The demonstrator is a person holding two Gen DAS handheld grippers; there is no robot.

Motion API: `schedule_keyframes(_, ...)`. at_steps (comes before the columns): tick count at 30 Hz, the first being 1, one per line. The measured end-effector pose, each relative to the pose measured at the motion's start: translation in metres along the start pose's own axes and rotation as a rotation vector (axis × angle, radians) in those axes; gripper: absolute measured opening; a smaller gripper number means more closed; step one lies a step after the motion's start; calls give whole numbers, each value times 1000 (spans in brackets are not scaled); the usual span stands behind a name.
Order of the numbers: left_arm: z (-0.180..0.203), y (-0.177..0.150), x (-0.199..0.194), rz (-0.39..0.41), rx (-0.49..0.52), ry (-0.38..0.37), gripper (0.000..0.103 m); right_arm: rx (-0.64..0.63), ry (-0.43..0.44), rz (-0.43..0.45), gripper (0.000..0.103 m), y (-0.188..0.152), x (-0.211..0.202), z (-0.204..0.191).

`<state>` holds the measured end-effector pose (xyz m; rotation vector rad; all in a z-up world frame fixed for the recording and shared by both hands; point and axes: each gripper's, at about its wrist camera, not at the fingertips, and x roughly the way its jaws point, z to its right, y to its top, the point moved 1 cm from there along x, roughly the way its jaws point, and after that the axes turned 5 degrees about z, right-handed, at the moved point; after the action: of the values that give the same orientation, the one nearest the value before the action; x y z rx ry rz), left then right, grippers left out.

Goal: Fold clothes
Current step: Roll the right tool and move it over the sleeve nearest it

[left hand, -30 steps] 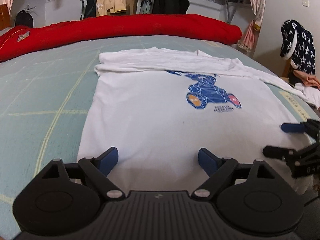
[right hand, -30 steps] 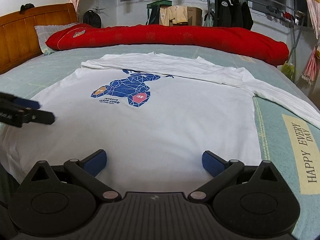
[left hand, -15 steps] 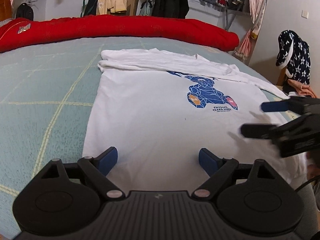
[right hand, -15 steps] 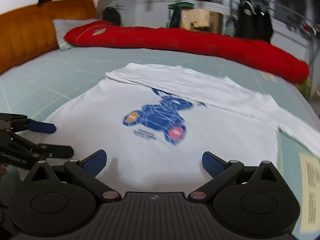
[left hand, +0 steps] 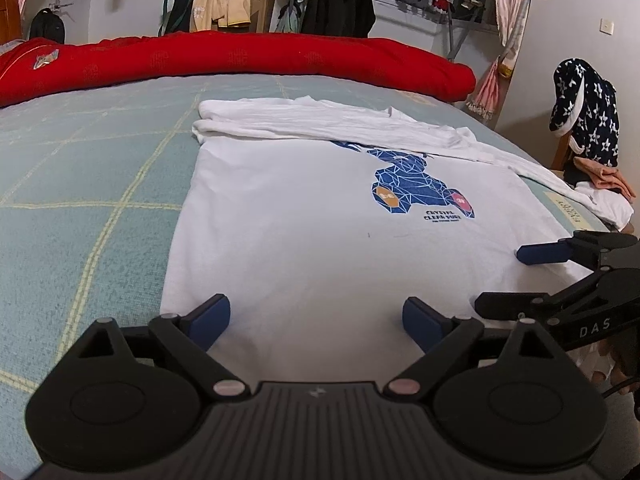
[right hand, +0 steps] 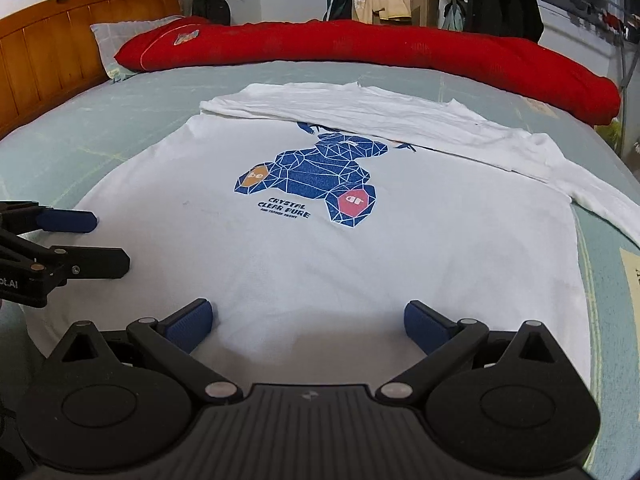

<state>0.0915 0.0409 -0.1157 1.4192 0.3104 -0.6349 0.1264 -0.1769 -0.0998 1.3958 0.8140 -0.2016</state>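
A white long-sleeved shirt (left hand: 300, 220) with a blue bear print lies flat on the bed, its top edge folded down and one sleeve trailing off to the right. My left gripper (left hand: 316, 316) hovers over the shirt's near hem at its left side. Its jaws are opening, with nothing gripped between them. My right gripper (right hand: 308, 320) stands open over the shirt (right hand: 360, 260) at the near hem, right of the left gripper (right hand: 106, 242). In the left wrist view the right gripper (left hand: 500, 280) reaches in from the right edge.
The pale green checked sheet (left hand: 80, 180) spreads to the left. A rolled red quilt (left hand: 240, 60) lies along the far side. A wooden headboard (right hand: 60, 52) and a pillow (right hand: 116, 36) stand at the far left. A chair with a star-patterned garment (left hand: 584, 108) is on the right.
The right gripper has come in leftward over the shirt's near edge and shows further into the left wrist view. The left gripper has hardly moved. The shirt lies as before.
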Motion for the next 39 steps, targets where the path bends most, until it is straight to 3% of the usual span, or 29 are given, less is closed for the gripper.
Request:
schedule_keyframes(13,5,3,5,-27,15,25,96,9,12,45,103,-5,-5,3)
schedule_keyframes(19,7,5,5,-42,18,37,96,73,71,57,103,-1,-16,16)
schedule_keyframes(24,11,13,3,-43,9,51,96,261,147,112,103,3,-40,55)
schedule_keyframes(28,22,25,-3,-10,41,40,96,492,145,190,103,-3,-59,112)
schedule_keyframes(35,47,37,6,-8,88,-12,96,929,60,277,103,-27,-77,222)
schedule_keyframes(39,57,37,18,-34,101,-25,96,1155,-1,399,103,-43,-85,277)
